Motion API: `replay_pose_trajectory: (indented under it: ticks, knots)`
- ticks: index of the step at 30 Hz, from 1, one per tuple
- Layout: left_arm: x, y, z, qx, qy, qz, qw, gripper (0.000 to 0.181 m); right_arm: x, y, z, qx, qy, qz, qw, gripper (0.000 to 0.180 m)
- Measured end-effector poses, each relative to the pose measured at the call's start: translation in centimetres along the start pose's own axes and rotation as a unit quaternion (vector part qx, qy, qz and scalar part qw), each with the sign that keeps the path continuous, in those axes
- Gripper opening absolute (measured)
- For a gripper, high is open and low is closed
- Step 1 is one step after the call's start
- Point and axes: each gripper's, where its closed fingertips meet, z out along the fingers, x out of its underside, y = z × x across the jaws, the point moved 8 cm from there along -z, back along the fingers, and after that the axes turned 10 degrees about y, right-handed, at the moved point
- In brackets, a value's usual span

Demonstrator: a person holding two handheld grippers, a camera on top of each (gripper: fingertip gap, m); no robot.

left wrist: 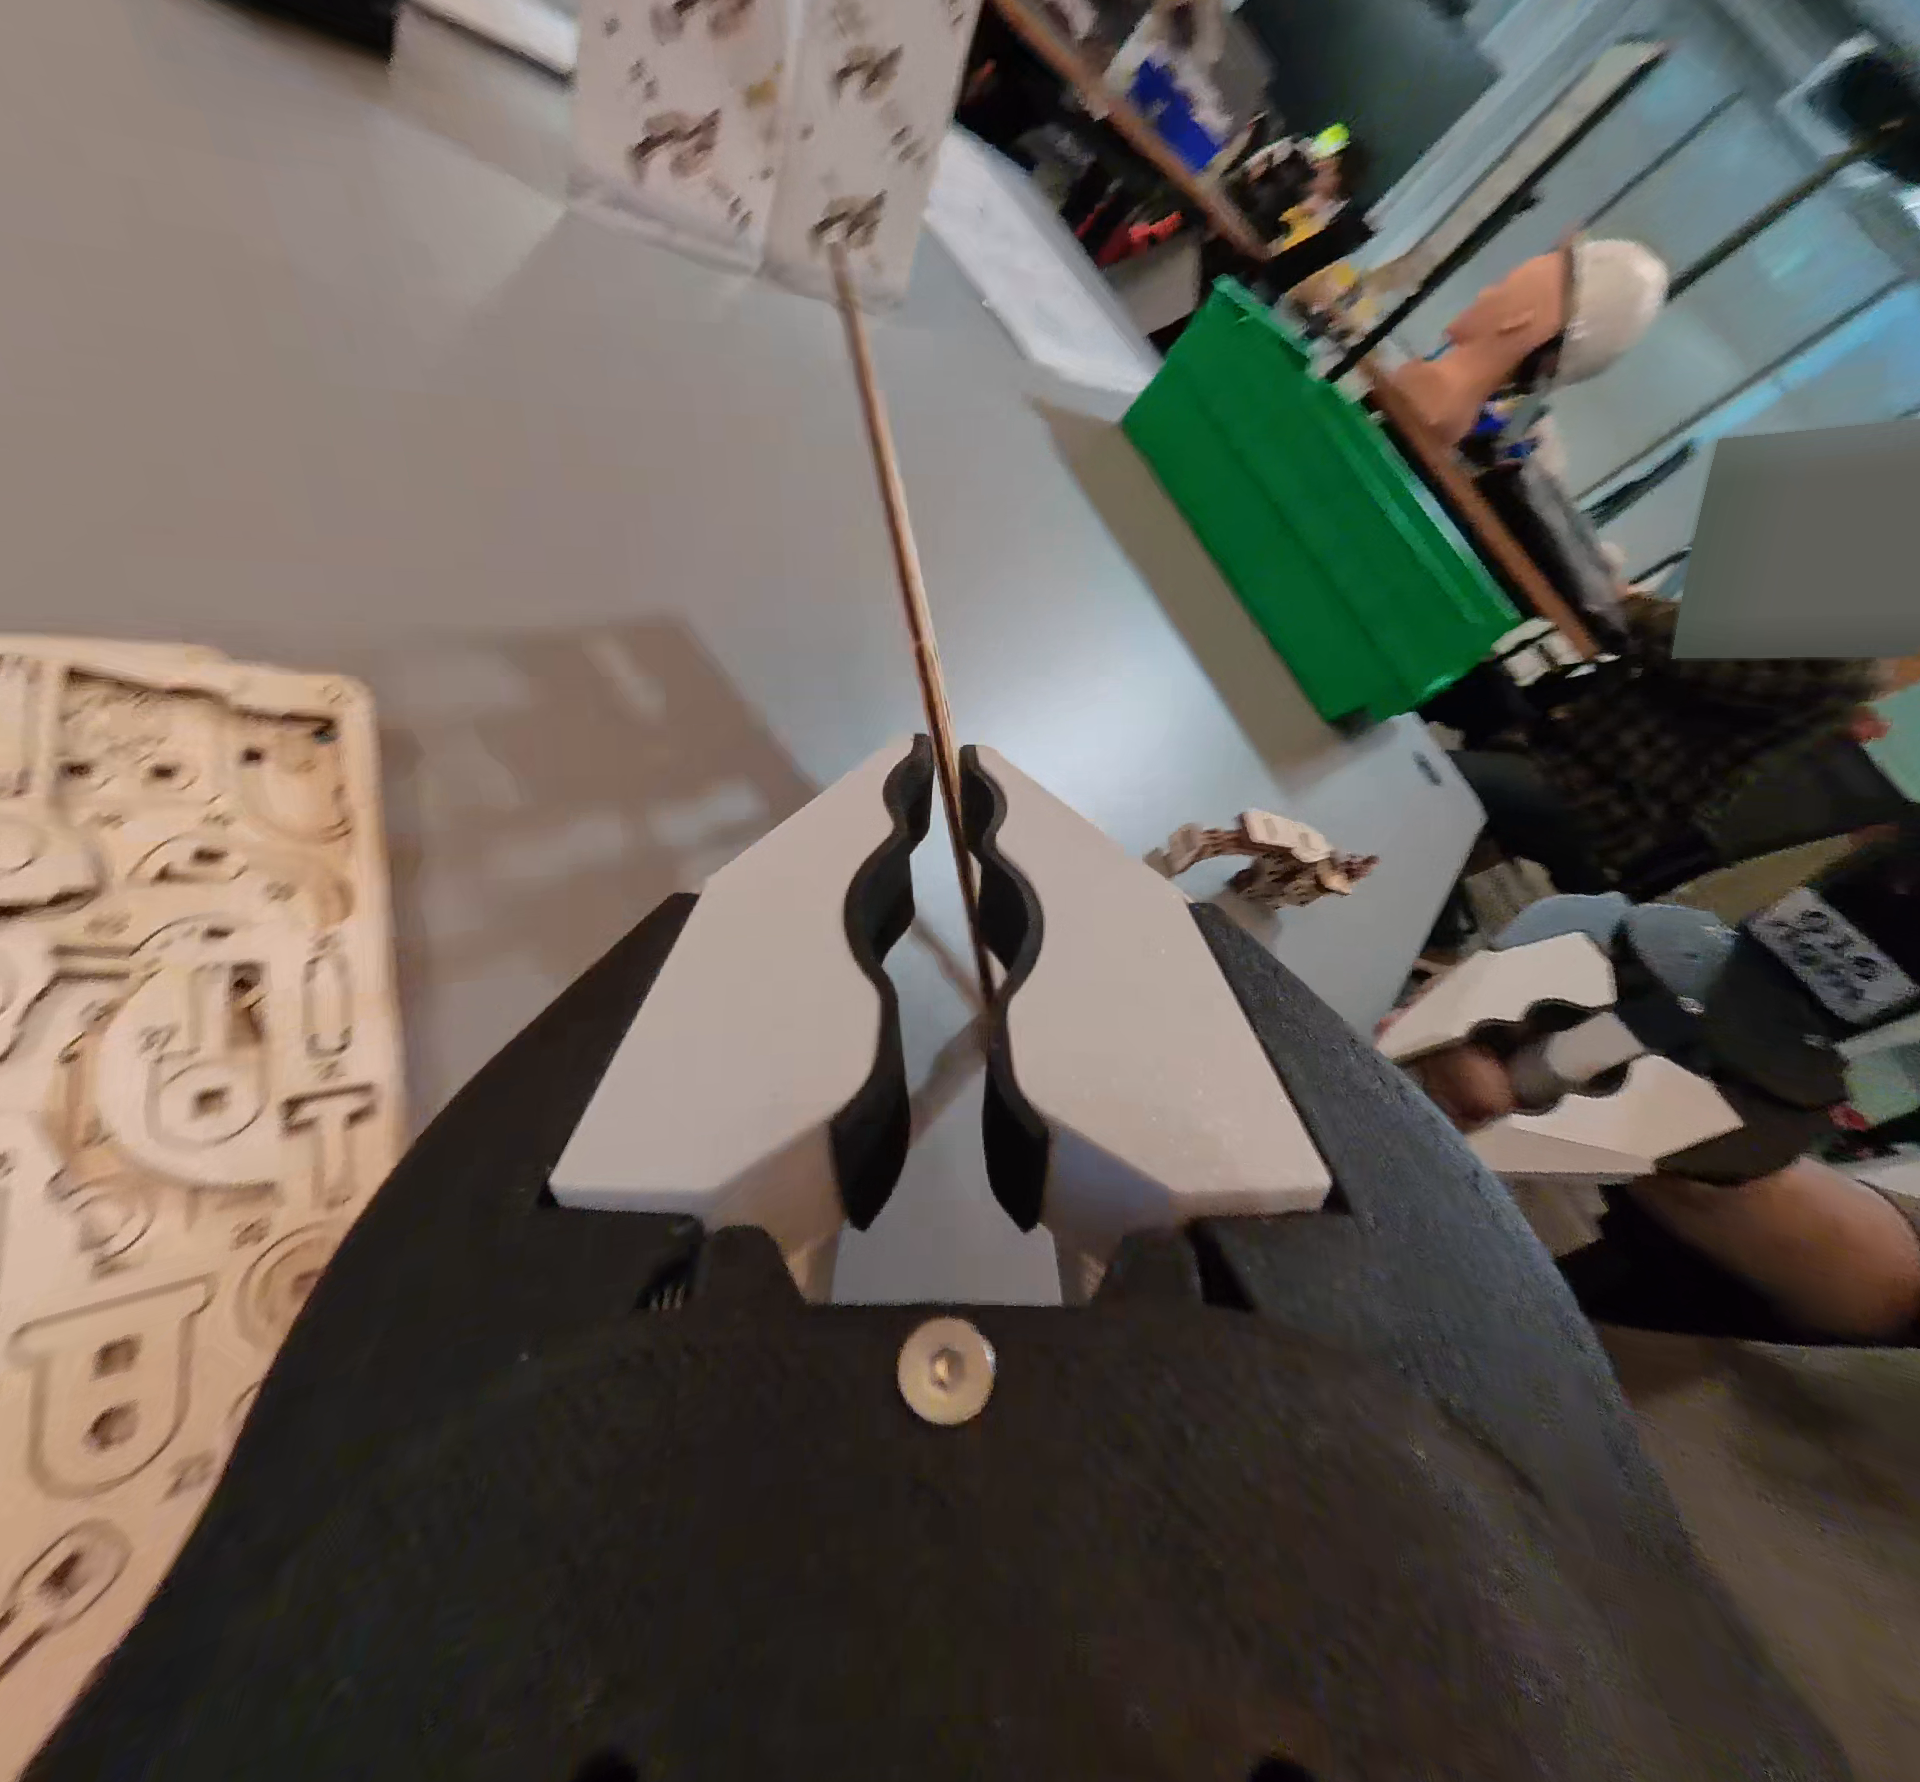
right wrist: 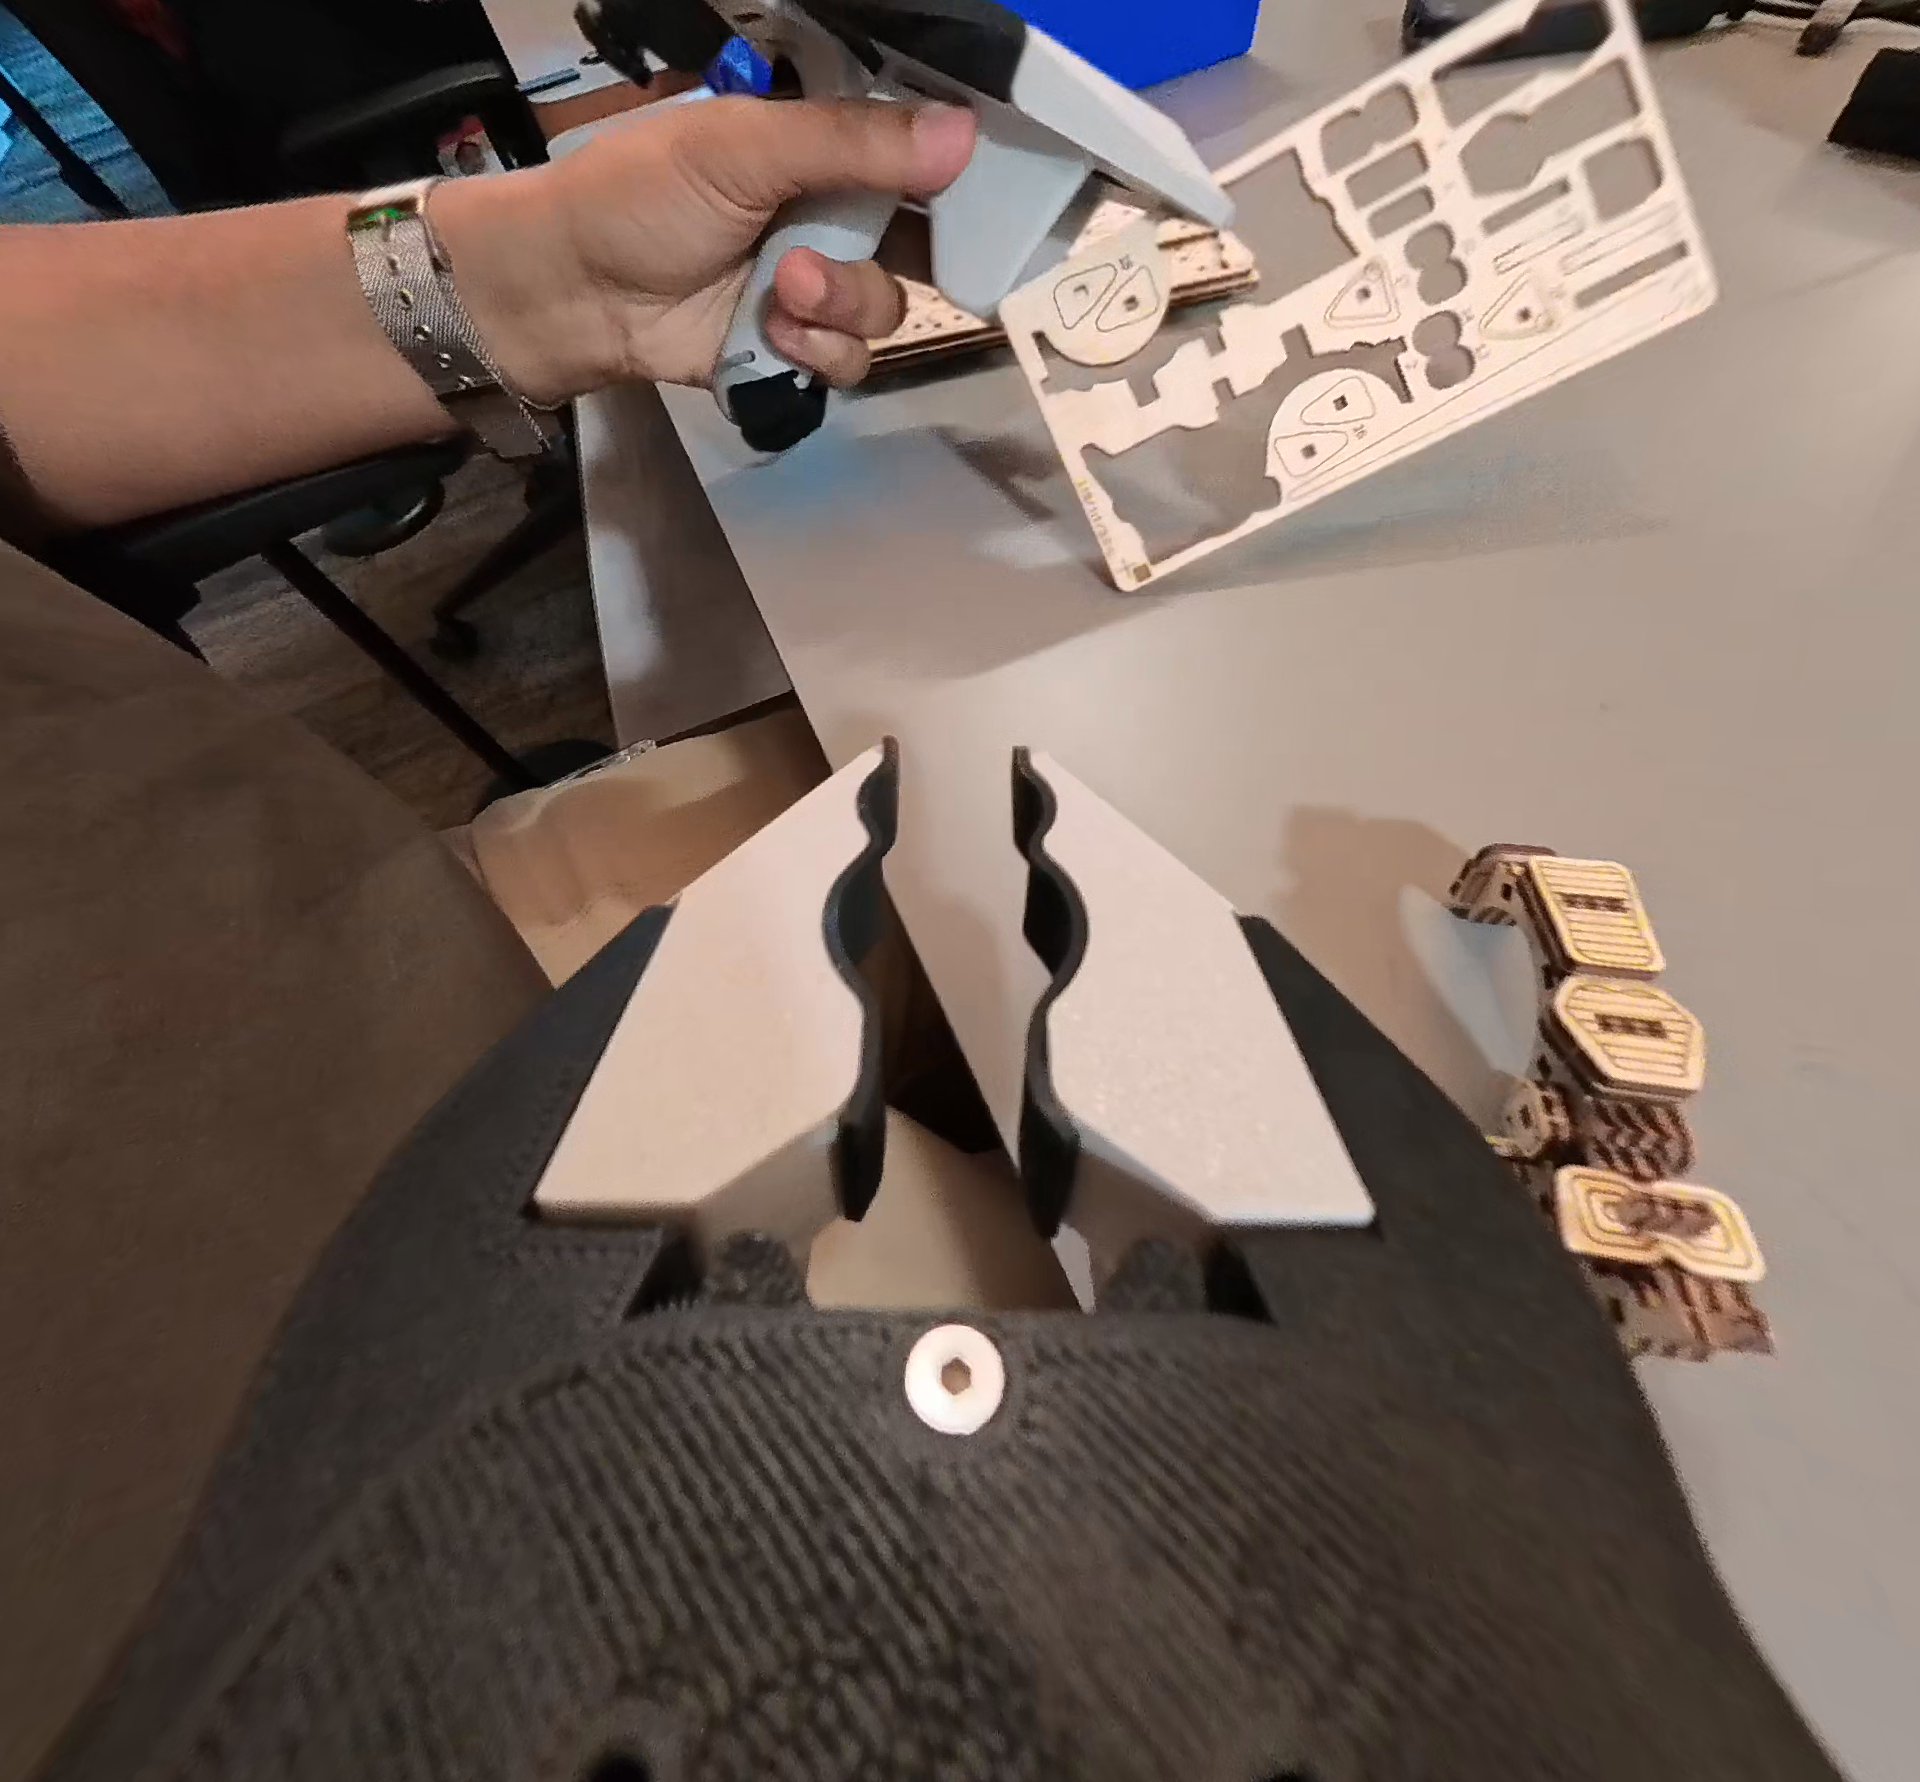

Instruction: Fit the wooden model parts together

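Plywood parts sheet (right wrist: 1361, 278) clamped edge-on in left tool (left wrist: 943, 766), long axis pointing away over table (right wrist: 1351, 693); right tool (right wrist: 948, 761) apart, empty, nearer the half-built model (right wrist: 1605, 1088).

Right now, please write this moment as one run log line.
left gripper: shut on wooden parts sheet, held off table | right gripper: open, empty | half-built wooden model: on table, untouched

Small markings sit on the wooden sheet (right wrist: 1361, 278) – too tiny to make out. The printed paper (left wrist: 769, 59) is blurred – nothing there reads clearly.
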Motion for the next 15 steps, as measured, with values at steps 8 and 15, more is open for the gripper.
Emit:
replay_pose_trajectory:
  ticks: [8,15]
  knots:
    - [-0.8,-3.5,-0.9,0.120,-0.071,0.035,0.990,0.000,-0.6,-1.1,-1.2,0.024,-0.048,0.037,0.998,0.024]
    - [-0.5,-5.8,-1.3,0.253,-0.110,-0.022,0.961,0.000,-1.0,-1.1,-1.3,0.032,-0.061,0.036,0.997,0.033]
